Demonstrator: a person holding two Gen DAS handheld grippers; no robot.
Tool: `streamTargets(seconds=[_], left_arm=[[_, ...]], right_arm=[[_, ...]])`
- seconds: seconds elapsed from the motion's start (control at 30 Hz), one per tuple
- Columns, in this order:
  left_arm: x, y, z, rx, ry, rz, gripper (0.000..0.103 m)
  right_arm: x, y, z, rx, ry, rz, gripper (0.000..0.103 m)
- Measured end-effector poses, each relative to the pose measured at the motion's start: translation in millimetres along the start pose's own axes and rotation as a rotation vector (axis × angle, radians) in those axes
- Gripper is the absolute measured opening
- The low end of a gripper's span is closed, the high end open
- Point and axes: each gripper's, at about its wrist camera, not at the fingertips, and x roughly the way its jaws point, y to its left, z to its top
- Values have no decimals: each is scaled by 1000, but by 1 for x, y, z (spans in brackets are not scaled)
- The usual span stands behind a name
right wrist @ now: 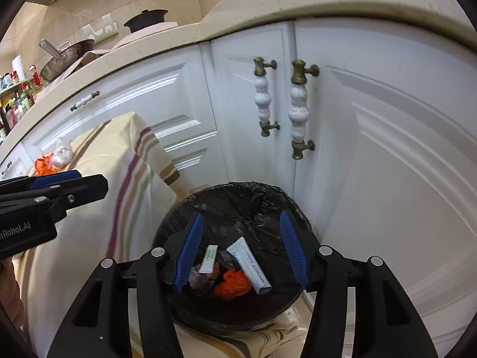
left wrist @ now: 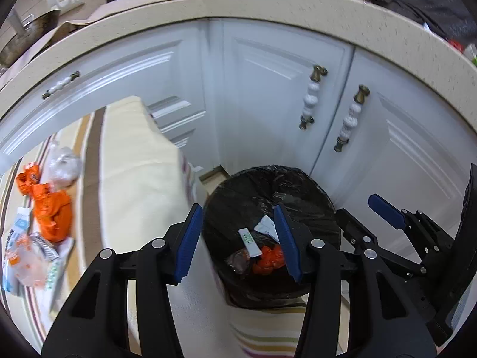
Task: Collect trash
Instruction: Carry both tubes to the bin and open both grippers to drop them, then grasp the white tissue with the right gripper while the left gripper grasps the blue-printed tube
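Observation:
A bin with a black liner (left wrist: 301, 188) (right wrist: 238, 200) stands on the floor against white cabinets. Inside lie a white strip (left wrist: 249, 241) (right wrist: 208, 259), a white box (right wrist: 249, 264) and orange plastic (left wrist: 269, 259) (right wrist: 233, 285). My left gripper (left wrist: 238, 238) is open and empty above the bin's left rim. My right gripper (right wrist: 241, 247) is open and empty over the bin; it shows in the left wrist view (left wrist: 366, 211). On the striped cloth-covered table (left wrist: 131, 179) lie an orange wrapper (left wrist: 49, 205), a clear crumpled bag (left wrist: 64, 165) and several packets (left wrist: 26, 253).
White cabinet doors with white and brass handles (right wrist: 296, 110) stand right behind the bin. A beige counter (left wrist: 268, 9) above holds pans and a bowl. The table edge (right wrist: 140, 173) is close to the bin's left side.

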Motion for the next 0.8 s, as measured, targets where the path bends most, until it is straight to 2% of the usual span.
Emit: streamTargets(seconds=[0.3, 0.8], left_arm=[[-53, 63, -18, -86, -56, 80, 50], [-120, 183, -79, -259, -75, 278, 50]], right_arm=[[-30, 46, 13, -37, -47, 74, 57], [-63, 175, 5, -223, -47, 287, 58]])
